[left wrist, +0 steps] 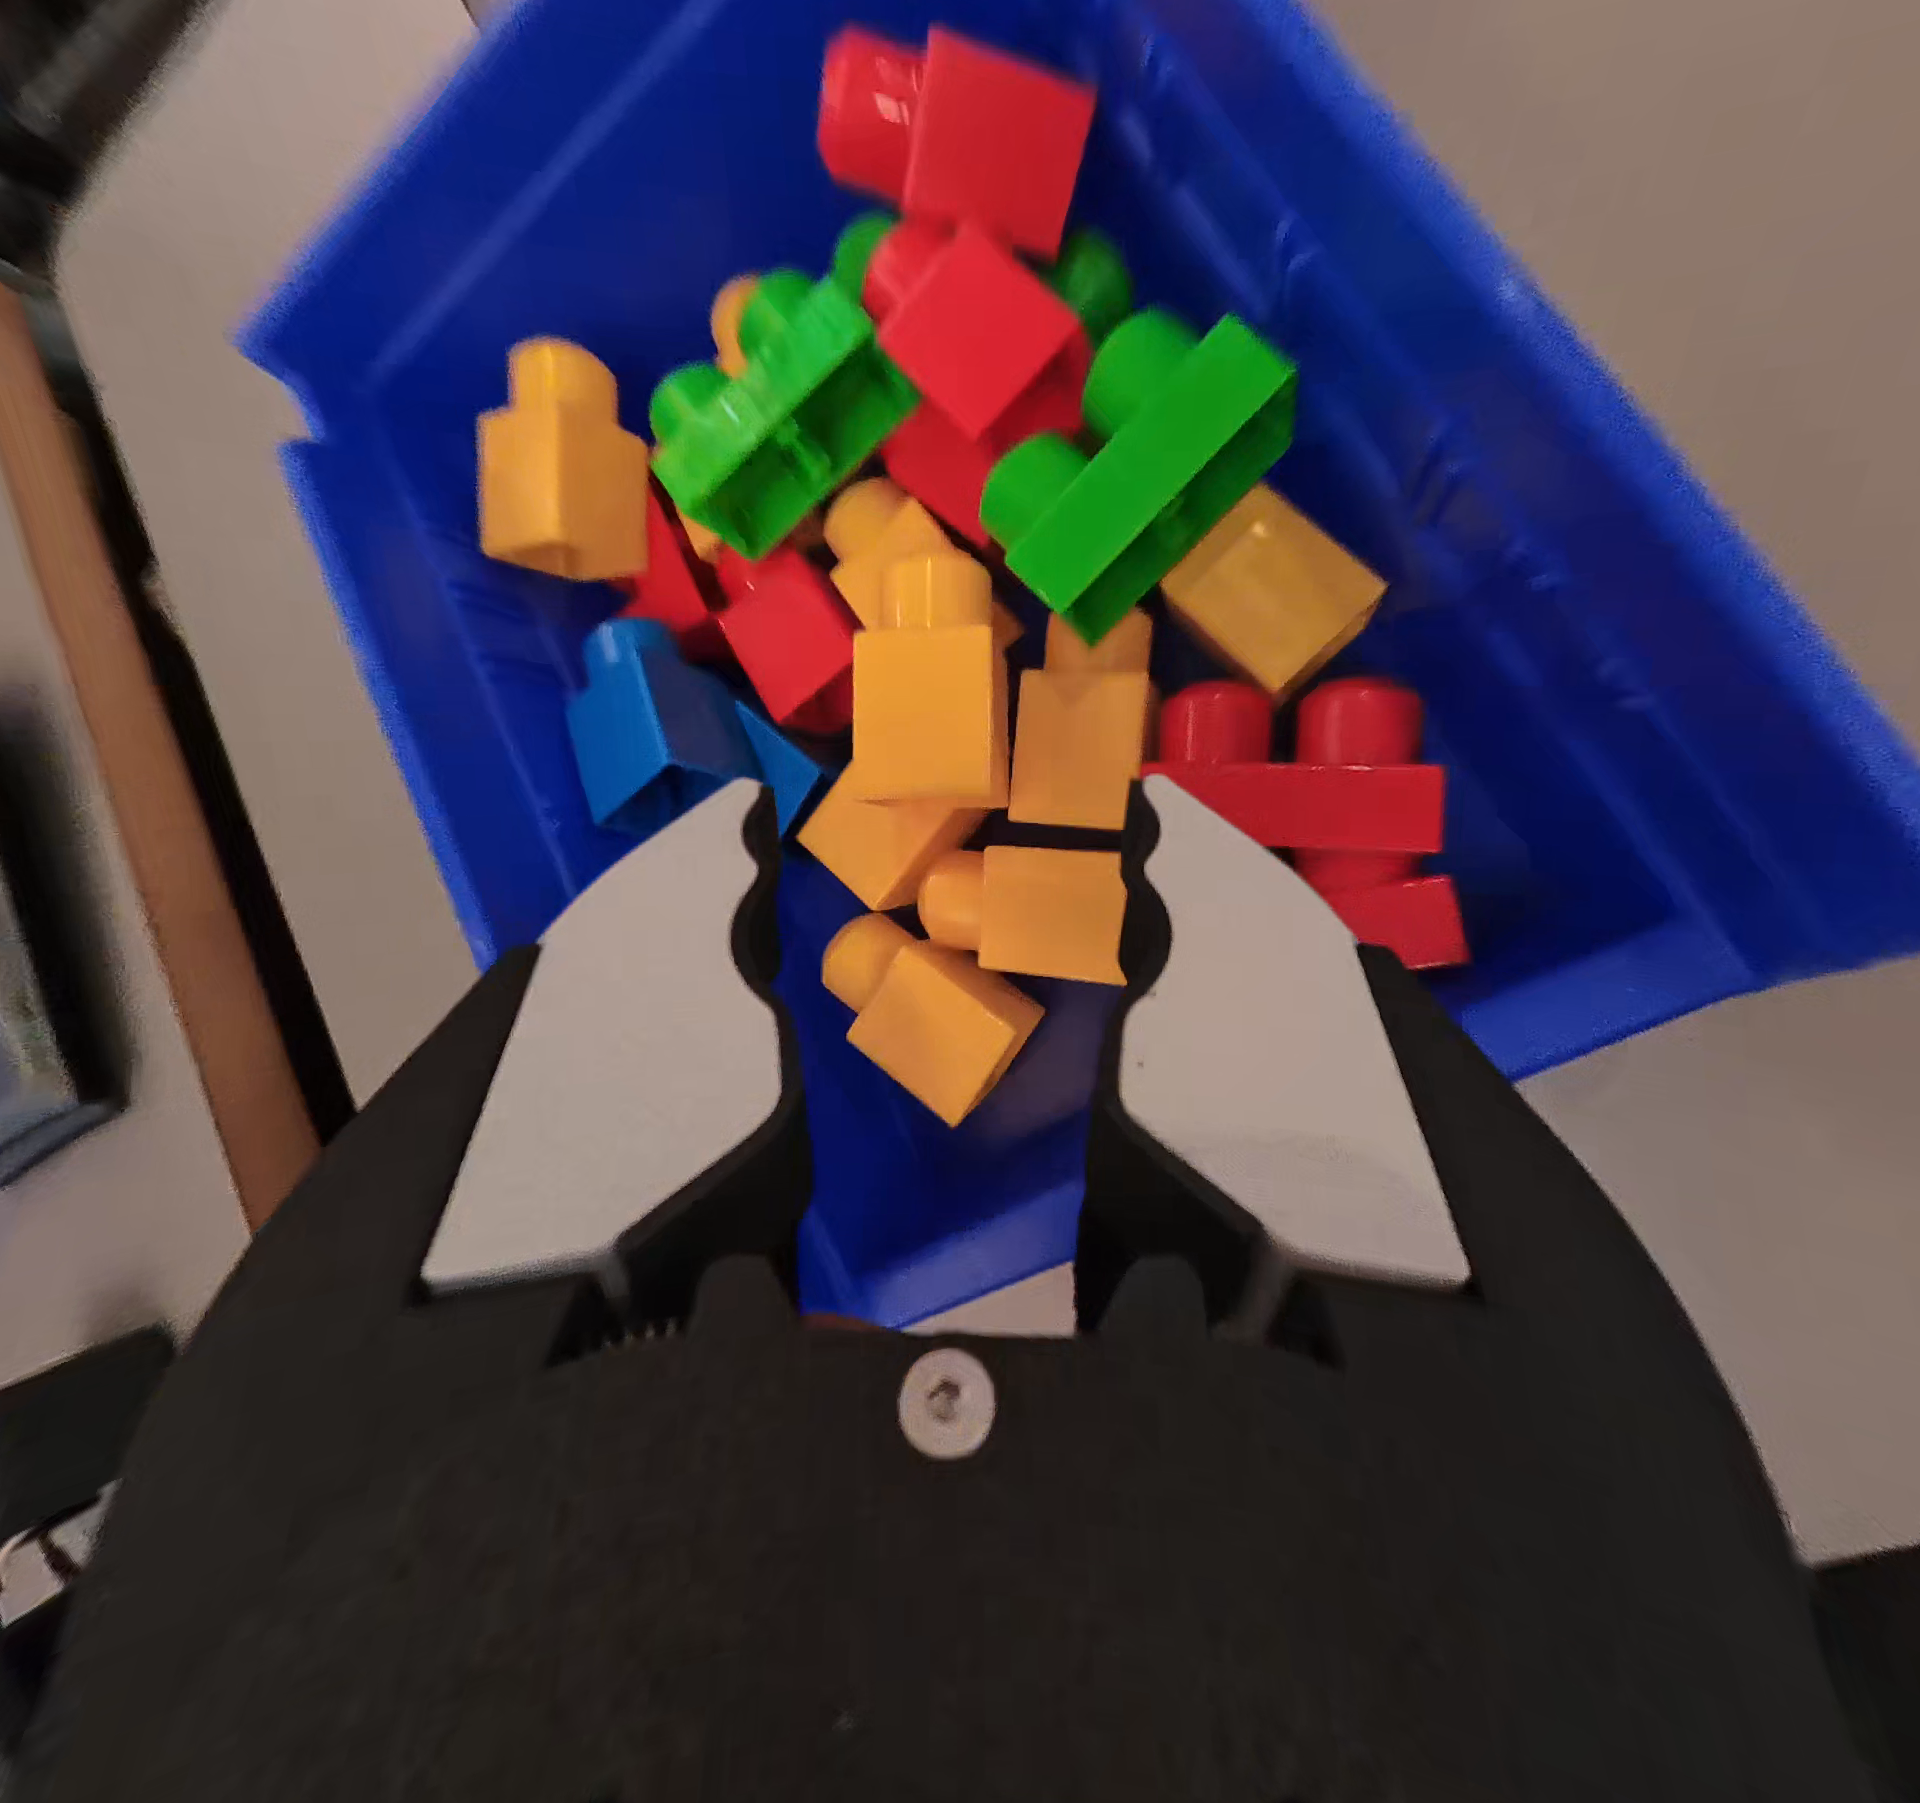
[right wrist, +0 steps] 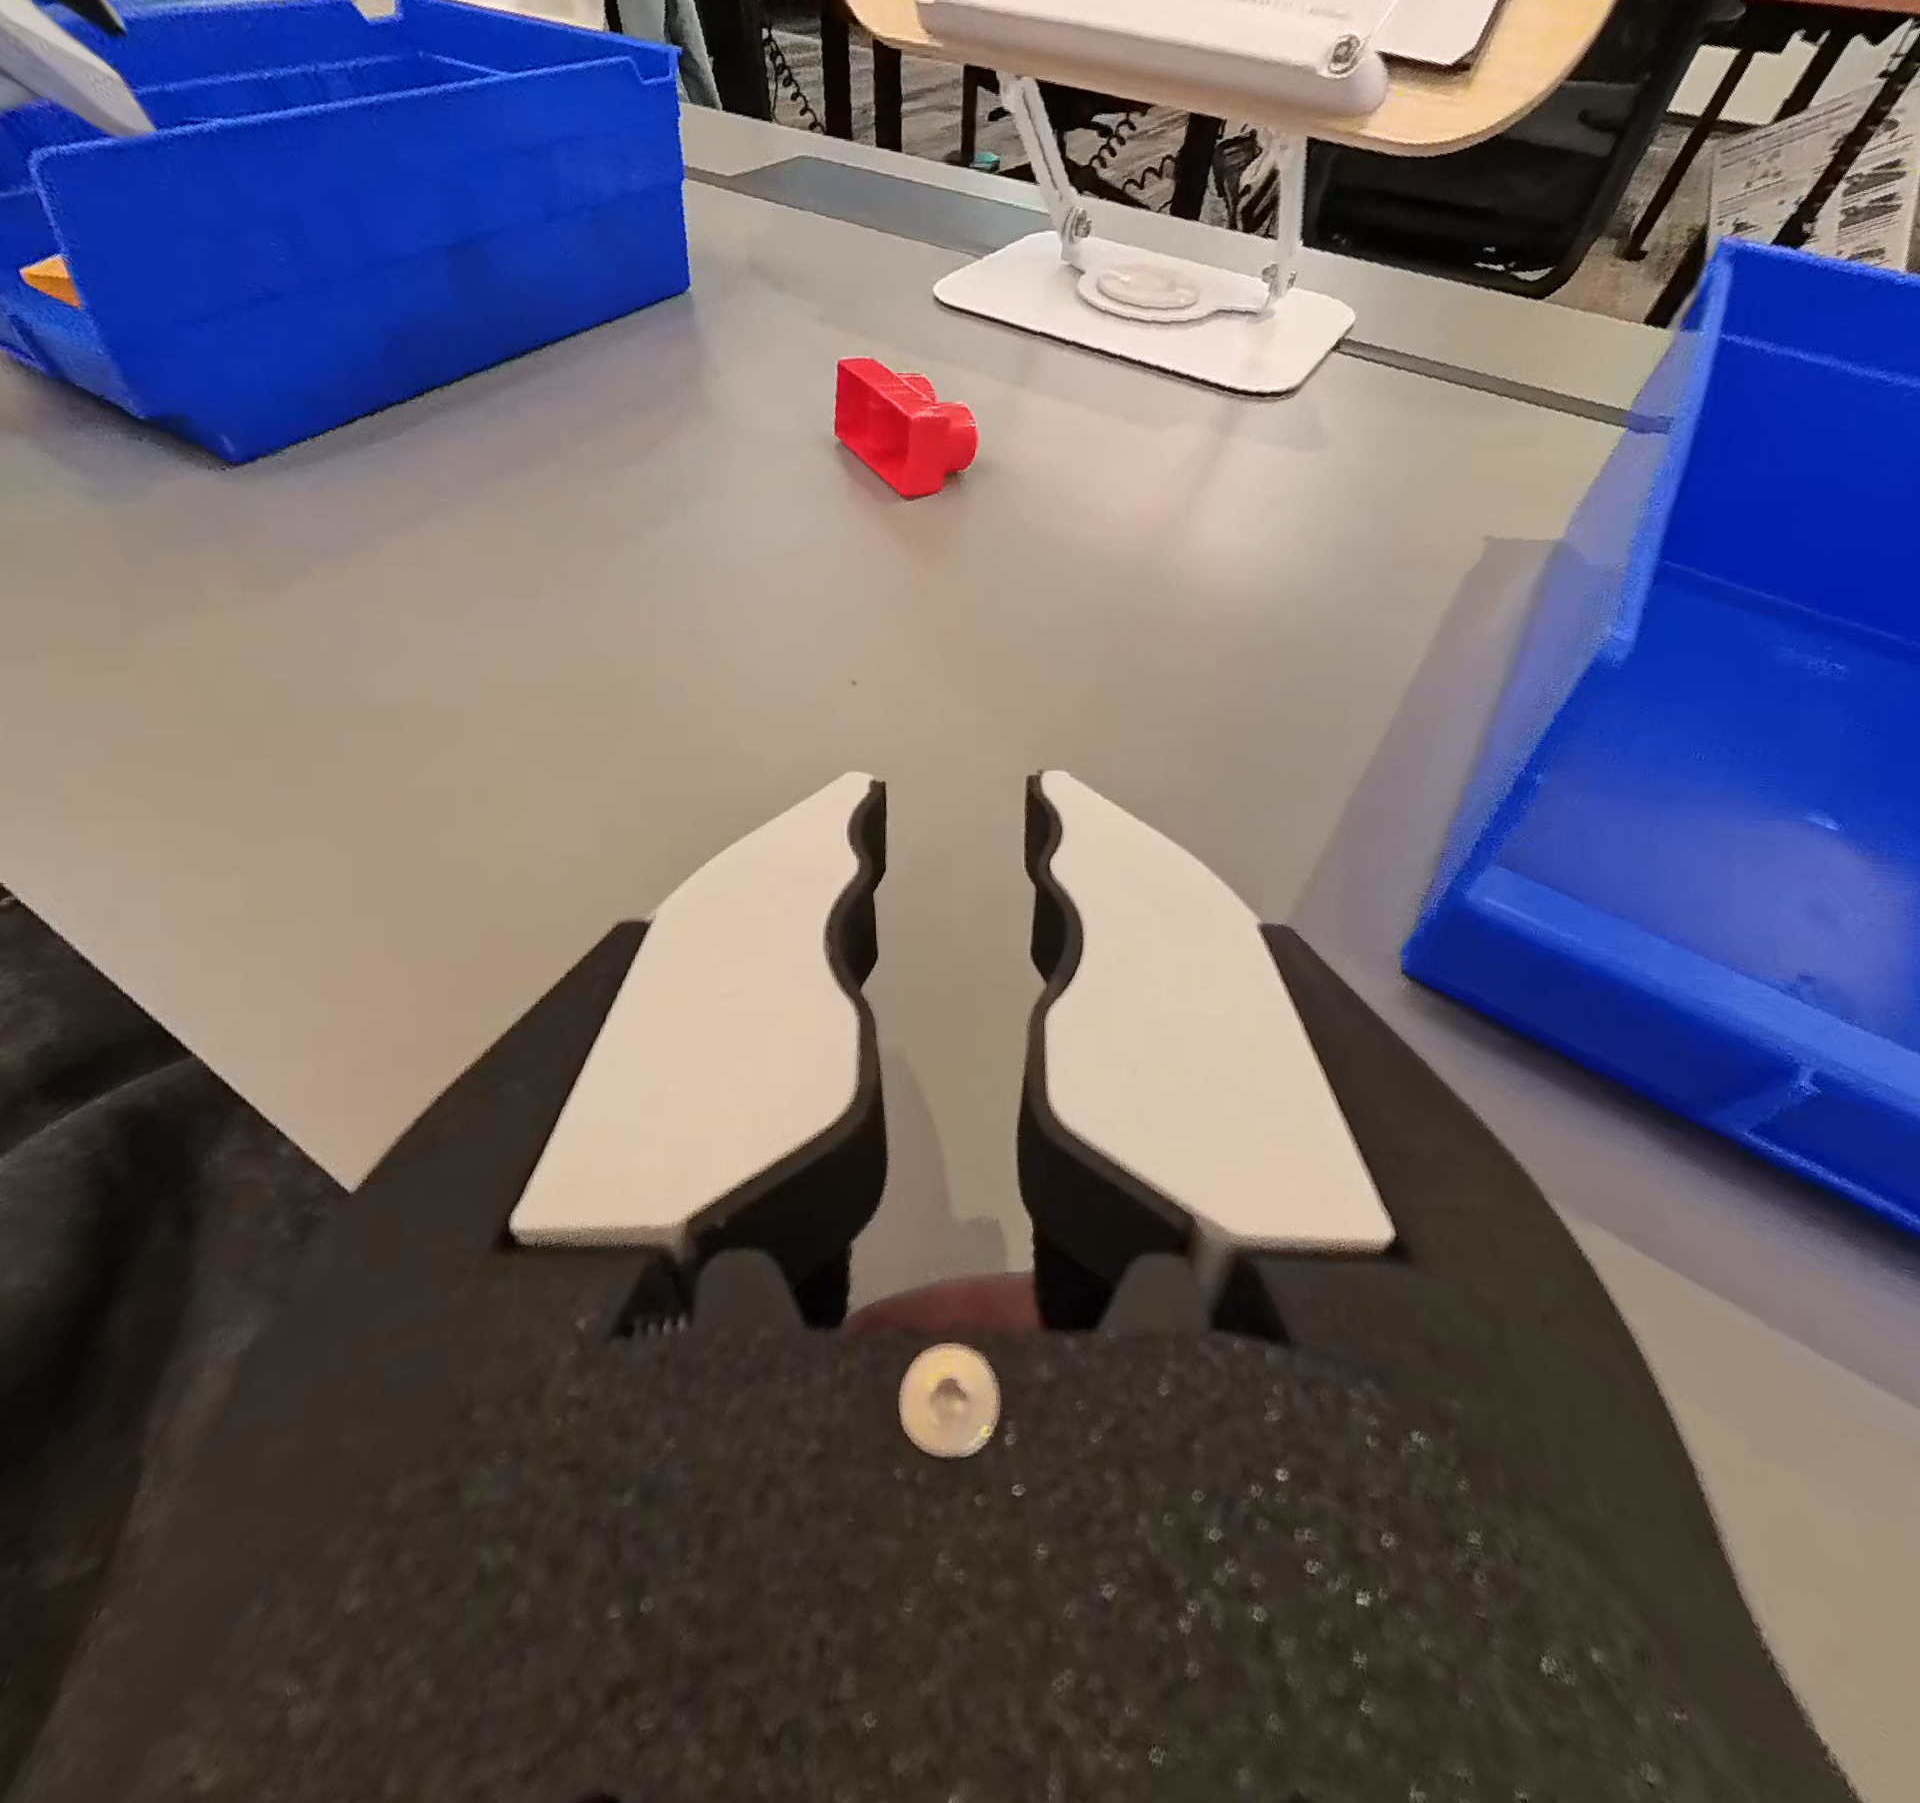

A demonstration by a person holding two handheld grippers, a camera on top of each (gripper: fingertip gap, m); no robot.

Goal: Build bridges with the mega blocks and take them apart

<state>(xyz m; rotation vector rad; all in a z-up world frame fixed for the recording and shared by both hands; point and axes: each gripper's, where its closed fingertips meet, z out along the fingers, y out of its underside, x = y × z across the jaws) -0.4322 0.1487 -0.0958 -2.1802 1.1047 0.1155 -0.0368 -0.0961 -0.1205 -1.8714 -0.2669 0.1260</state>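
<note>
1. The left gripper (left wrist: 948, 797) hangs over a blue bin (left wrist: 644, 153) with its jaws spread wide and nothing between them.
2. Just past and between its fingertips lies a cluster of yellow blocks (left wrist: 930, 714), some upright, some on their sides, touching one another.
3. Beside the left fingertip sits a blue block (left wrist: 644, 725); beside the right fingertip, a red two-stud block (left wrist: 1309, 777) with another red piece under it.
4. Farther ahead in the heap are two green blocks (left wrist: 1143, 465), more red blocks (left wrist: 977, 132) and a lone yellow block (left wrist: 561, 465) off to the left. The view is blurred.
5. The right gripper (right wrist: 956, 792) is low over the grey table (right wrist: 416, 673), its jaws parted by a narrow gap, empty.
6. Well ahead of it, slightly left of centre, a single red block (right wrist: 899, 423) lies on its side on the table, apart from everything.
7. To the right of the gripper stands a tilted blue bin (right wrist: 1704, 818); far left stands the bin of blocks (right wrist: 395, 236), with the left gripper's finger (right wrist: 62, 60) above it.
8. Beyond the red block is a white stand (right wrist: 1143, 309) holding a sheet board.
</note>
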